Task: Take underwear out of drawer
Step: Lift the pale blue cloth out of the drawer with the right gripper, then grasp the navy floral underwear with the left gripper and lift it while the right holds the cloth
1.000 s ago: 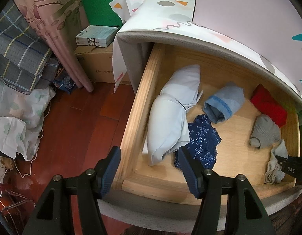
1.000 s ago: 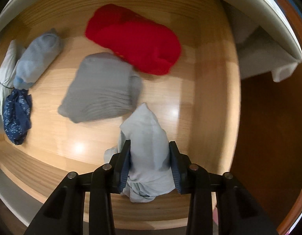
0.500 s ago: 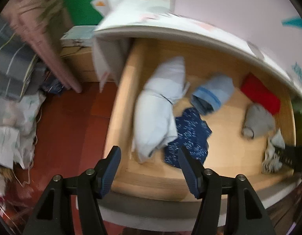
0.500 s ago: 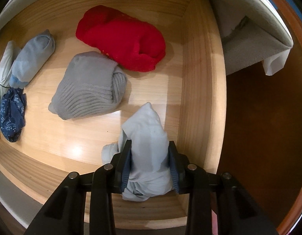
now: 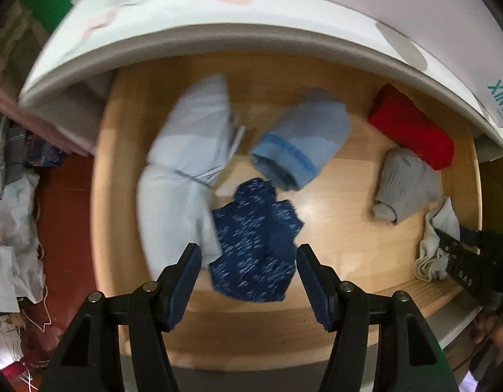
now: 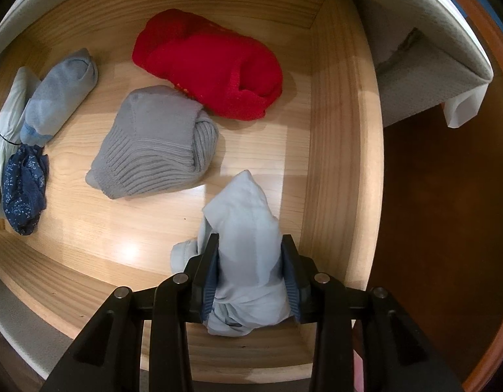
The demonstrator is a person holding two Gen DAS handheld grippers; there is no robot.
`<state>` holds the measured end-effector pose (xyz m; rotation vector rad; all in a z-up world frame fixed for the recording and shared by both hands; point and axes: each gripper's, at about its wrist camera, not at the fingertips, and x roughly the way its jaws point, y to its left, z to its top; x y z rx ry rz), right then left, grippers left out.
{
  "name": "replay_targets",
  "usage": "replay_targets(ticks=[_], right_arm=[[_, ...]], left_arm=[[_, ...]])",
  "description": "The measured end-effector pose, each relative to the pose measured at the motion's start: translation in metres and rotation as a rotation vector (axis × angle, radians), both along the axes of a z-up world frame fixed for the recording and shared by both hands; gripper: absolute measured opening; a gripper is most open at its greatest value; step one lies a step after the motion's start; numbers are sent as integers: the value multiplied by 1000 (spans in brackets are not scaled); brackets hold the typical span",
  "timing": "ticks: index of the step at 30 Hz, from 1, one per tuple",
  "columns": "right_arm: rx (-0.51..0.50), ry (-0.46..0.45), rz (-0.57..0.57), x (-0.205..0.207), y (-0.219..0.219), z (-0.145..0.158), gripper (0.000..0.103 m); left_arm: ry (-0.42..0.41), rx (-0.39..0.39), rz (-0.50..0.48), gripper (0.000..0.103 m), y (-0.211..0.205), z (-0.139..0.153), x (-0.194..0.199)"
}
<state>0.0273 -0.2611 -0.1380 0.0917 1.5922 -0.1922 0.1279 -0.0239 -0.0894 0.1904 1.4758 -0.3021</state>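
The wooden drawer stands pulled out, and both grippers point down into it. The right gripper is clamped on a pale blue garment in the near right corner, the cloth bunched up between its pads and its lower folds resting on the drawer floor. The left gripper hangs with its jaws wide and nothing between them, right over the navy patterned piece near the front wall.

To my eye the step in hand is getting that pale blue piece out. It should go best lifted straight up until the trailing folds clear the front wall, since loose cloth could snag on the edge or slip from a grip that catches only the top bunch. For the left, it looks wise to drop the pads on either side of the navy piece's thick middle and keep them off the long white roll touching its left edge.

Counting cloth in the drawer, I see six bundles: one white roll, one light blue roll, one navy piece, one red bundle, one grey ribbed bundle and the one pale blue garment. Two grippers, one drawer.
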Motion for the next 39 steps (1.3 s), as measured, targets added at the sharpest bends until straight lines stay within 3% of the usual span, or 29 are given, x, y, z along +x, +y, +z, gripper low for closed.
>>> replay_targets(ticks=[9, 16, 21, 27, 32, 39], right_arm=[[3, -2, 0, -1, 0, 0, 34], [5, -3, 2, -1, 0, -1, 34], [6, -3, 1, 0, -1, 0, 34], [7, -3, 0, 0, -1, 0, 34], [7, -3, 1, 0, -1, 0, 34], [10, -6, -1, 0, -1, 0, 34]], left_arm=[[-2, 0, -124, 62, -35, -13, 13], [39, 72, -110, 62, -43, -39, 26], [112, 103, -78, 62, -38, -54, 31], [211, 84, -17, 62, -30, -64, 33], [233, 69, 26, 62, -20, -69, 36], [242, 81, -53, 65, -28, -74, 9]])
